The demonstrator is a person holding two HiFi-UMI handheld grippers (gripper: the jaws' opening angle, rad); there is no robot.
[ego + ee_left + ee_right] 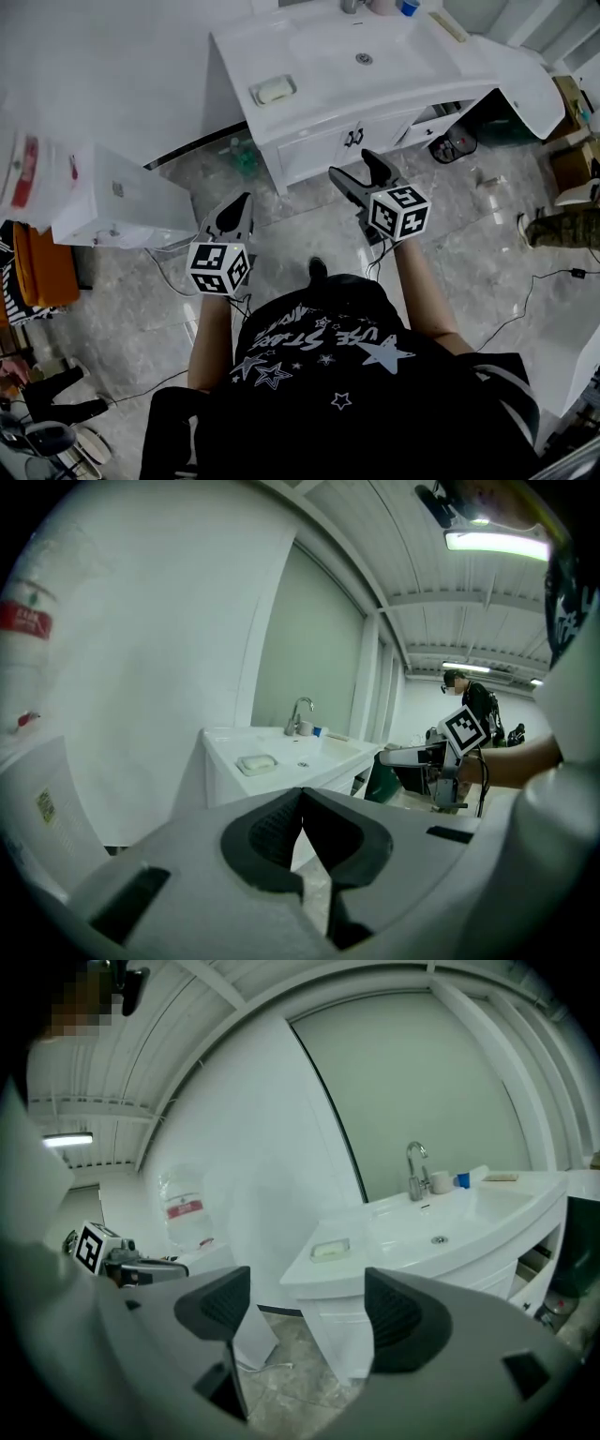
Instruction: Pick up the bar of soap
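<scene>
- The bar of soap [275,90] lies in its dish [255,92] at the near left corner of the white table [394,94], well apart from both grippers.
- The right gripper [349,164] is spread wide and empty; the left gripper [242,200] is pressed closed on nothing.
- Best, I judge: step closer, straddle the bar's narrow sides and squeeze gently, since soap may slip.
- The grey marbled floor [309,225] is strewn with cables [525,300].

Two grippers, the left gripper [238,208] and right gripper [352,165]; one soap [274,90], one sink [323,47], one tap [413,1168], one bottle [185,1206].
</scene>
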